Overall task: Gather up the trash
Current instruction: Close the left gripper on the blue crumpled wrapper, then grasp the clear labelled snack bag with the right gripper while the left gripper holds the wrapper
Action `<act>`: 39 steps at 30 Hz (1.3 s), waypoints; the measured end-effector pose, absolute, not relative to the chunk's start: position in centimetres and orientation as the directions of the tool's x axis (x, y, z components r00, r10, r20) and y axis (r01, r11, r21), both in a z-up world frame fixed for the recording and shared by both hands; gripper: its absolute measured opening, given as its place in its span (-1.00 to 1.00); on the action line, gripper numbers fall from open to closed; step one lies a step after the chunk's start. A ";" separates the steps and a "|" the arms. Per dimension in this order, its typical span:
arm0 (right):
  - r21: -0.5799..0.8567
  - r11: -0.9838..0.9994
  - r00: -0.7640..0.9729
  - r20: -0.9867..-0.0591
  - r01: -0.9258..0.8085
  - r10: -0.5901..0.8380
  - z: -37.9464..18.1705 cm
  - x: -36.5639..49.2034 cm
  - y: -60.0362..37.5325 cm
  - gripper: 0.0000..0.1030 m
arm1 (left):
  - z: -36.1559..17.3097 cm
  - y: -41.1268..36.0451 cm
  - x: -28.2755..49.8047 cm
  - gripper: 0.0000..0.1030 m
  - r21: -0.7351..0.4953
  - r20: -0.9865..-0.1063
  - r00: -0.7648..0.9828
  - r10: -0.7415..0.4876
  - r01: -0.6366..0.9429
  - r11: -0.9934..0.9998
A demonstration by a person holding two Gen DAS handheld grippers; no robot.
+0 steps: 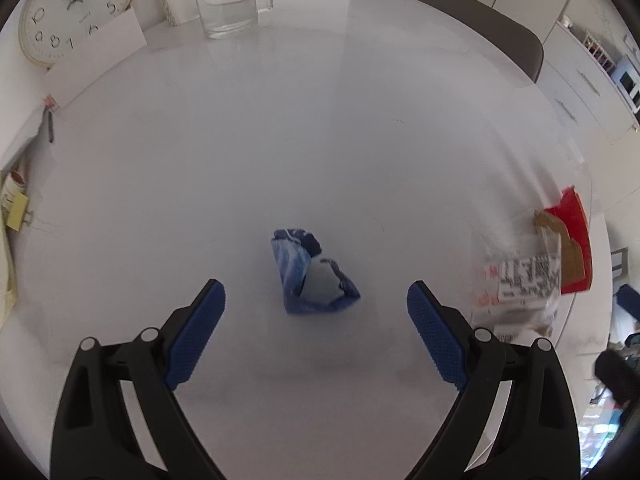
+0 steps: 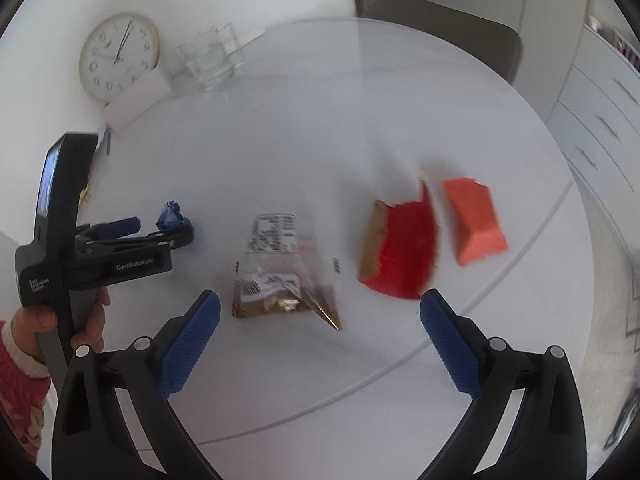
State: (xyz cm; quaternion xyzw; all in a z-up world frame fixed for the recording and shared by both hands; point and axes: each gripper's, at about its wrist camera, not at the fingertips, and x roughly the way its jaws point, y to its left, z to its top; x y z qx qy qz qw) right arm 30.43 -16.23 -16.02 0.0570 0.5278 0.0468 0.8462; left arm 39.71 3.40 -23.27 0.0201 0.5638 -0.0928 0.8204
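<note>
A crumpled blue wrapper (image 1: 310, 276) lies on the round white table (image 1: 320, 120), just ahead of and between the tips of my open, empty left gripper (image 1: 316, 300). In the right wrist view the same wrapper (image 2: 170, 216) sits at the left gripper's (image 2: 160, 230) tips. My right gripper (image 2: 320, 308) is open and empty above the table. Ahead of it lie a clear plastic packet with labels (image 2: 280, 268), a torn red carton (image 2: 400, 248) and an orange-pink box (image 2: 474, 220). The packet (image 1: 520, 284) and red carton (image 1: 572, 240) also show at the right of the left wrist view.
A glass of water (image 1: 226, 0), a wall clock (image 1: 76, 4) and a white card (image 1: 92, 60) stand at the table's far left. Papers with a clip (image 1: 16, 216) lie at the left edge. A brown chair (image 1: 480, 16) stands behind the table. White drawers (image 2: 600, 120) are at right.
</note>
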 end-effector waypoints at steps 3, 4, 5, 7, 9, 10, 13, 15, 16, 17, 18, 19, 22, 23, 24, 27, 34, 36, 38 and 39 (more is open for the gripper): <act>0.151 0.988 0.429 -0.891 -0.031 0.149 -16.8 31.6 -15.0 0.93 | -24.1 3.3 40.9 0.60 -0.099 -0.929 0.338 -0.153 0.170 0.980; 0.153 0.988 0.426 -0.892 -0.029 0.151 -17.0 31.9 -14.8 0.93 | -24.4 3.2 41.2 0.40 -0.099 -0.930 0.334 -0.153 0.174 0.980; 0.158 0.987 0.420 -0.894 -0.027 0.154 -17.3 32.3 -14.6 0.93 | -24.6 3.0 41.4 0.13 -0.095 -0.932 0.330 -0.150 0.178 0.980; 0.161 0.987 0.414 -0.897 -0.022 0.156 -17.8 32.9 -14.3 0.93 | -25.2 2.8 41.7 -0.15 -0.087 -0.939 0.313 -0.143 0.184 0.979; 0.154 0.988 0.401 -0.904 -0.017 0.148 -18.4 33.4 -14.0 0.93 | -25.1 2.7 41.7 -0.36 -0.065 -0.935 0.333 -0.127 0.190 0.980; 0.152 0.988 0.395 -0.907 -0.014 0.145 -18.6 33.6 -13.9 0.93 | -25.1 2.7 41.6 -0.41 -0.069 -0.935 0.331 -0.131 0.192 0.979; 0.137 0.991 0.380 -0.916 -0.007 0.130 -19.3 34.1 -13.4 0.93 | -24.9 3.1 41.5 -0.52 -0.085 -0.932 0.330 -0.148 0.198 0.977; 0.122 0.993 0.369 -0.923 0.002 0.112 -19.8 34.4 -13.1 0.93 | -24.9 3.3 41.2 -0.58 -0.084 -0.932 0.330 -0.147 0.197 0.977; 0.119 0.993 0.363 -0.926 0.006 0.108 -20.0 34.6 -13.0 0.93 | -24.9 3.4 41.1 -0.58 -0.082 -0.933 0.330 -0.144 0.195 0.977; 0.114 0.993 0.355 -0.929 0.012 0.102 -20.4 34.7 -12.9 0.93 | -24.8 3.5 41.0 -0.58 -0.078 -0.934 0.330 -0.139 0.192 0.978; 0.106 0.994 0.349 -0.933 0.016 0.094 -20.6 34.9 -12.8 0.93 | -24.7 3.6 40.8 -0.58 -0.076 -0.933 0.333 -0.137 0.189 0.979; 0.095 0.995 0.342 -0.936 0.019 0.083 -20.9 35.0 -12.7 0.93 | -24.6 3.7 40.7 -0.58 -0.074 -0.931 0.338 -0.135 0.187 0.980; 0.082 0.996 0.317 -0.946 0.017 0.072 -21.7 35.6 -12.1 0.72 | -24.2 3.8 40.0 -0.58 -0.056 -0.928 0.352 -0.119 0.184 0.981; 0.084 0.996 0.310 -0.948 0.014 0.075 -21.8 35.8 -12.0 0.59 | -24.1 3.9 39.7 -0.58 -0.055 -0.927 0.355 -0.118 0.182 0.982; 0.092 0.996 0.302 -0.949 0.008 0.085 -22.0 35.9 -11.8 0.40 | -24.0 4.1 39.6 -0.58 -0.054 -0.927 0.357 -0.117 0.180 0.982; 0.121 0.993 0.300 -0.947 -0.006 0.117 -21.8 35.9 -11.5 0.07 | -23.4 4.6 39.1 -0.58 -0.054 -0.924 0.364 -0.113 0.169 0.984; 0.208 0.978 0.317 -0.926 -0.020 0.204 -19.8 33.0 -12.1 -0.16 | -21.1 4.6 36.3 -0.58 -0.032 -0.920 0.378 -0.104 0.192 0.981; 0.221 0.975 0.336 -0.917 -0.024 0.216 -18.4 30.9 -12.9 -0.16 | -20.1 3.6 34.5 -0.58 -0.020 -0.917 0.384 -0.105 0.219 0.976; 0.236 0.971 0.355 -0.907 -0.018 0.227 -16.9 28.1 -14.4 -0.16 | -18.9 1.9 32.3 -0.58 -0.010 -0.919 0.379 -0.109 0.254 0.967; 0.237 0.971 0.364 -0.904 -0.014 0.226 -16.3 26.7 -15.2 -0.16 | -18.5 1.2 31.5 -0.58 -0.012 -0.919 0.376 -0.115 0.267 0.964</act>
